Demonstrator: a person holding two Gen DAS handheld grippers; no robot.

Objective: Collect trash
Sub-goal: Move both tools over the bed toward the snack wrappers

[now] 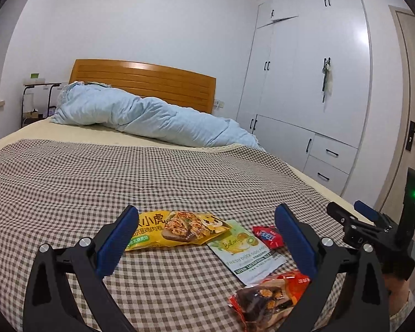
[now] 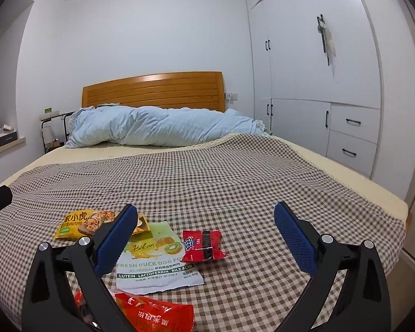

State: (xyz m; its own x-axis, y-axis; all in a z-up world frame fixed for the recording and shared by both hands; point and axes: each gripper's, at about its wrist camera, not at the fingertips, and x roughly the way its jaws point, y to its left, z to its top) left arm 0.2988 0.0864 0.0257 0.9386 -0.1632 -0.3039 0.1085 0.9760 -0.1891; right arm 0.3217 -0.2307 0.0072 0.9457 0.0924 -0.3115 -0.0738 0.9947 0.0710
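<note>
Trash lies near the foot of the bed (image 2: 235, 171), on its brown checked cover: a yellow snack bag (image 1: 177, 229), a pale green dog-food pouch (image 1: 246, 251) overlapping its right end, a small red wrapper (image 2: 203, 244) touching the pouch's right edge, and a red crumpled packet (image 1: 271, 298) nearest me. My left gripper (image 1: 206, 238) hovers above the cover with its blue fingers (image 1: 116, 246) spread wide, holding nothing; the yellow bag and the pouch show between them. My right gripper (image 2: 206, 239) is spread just as wide and empty, the small red wrapper between its fingers. A light blue quilt (image 2: 163, 127) is bunched by the wooden headboard (image 2: 155, 91).
</note>
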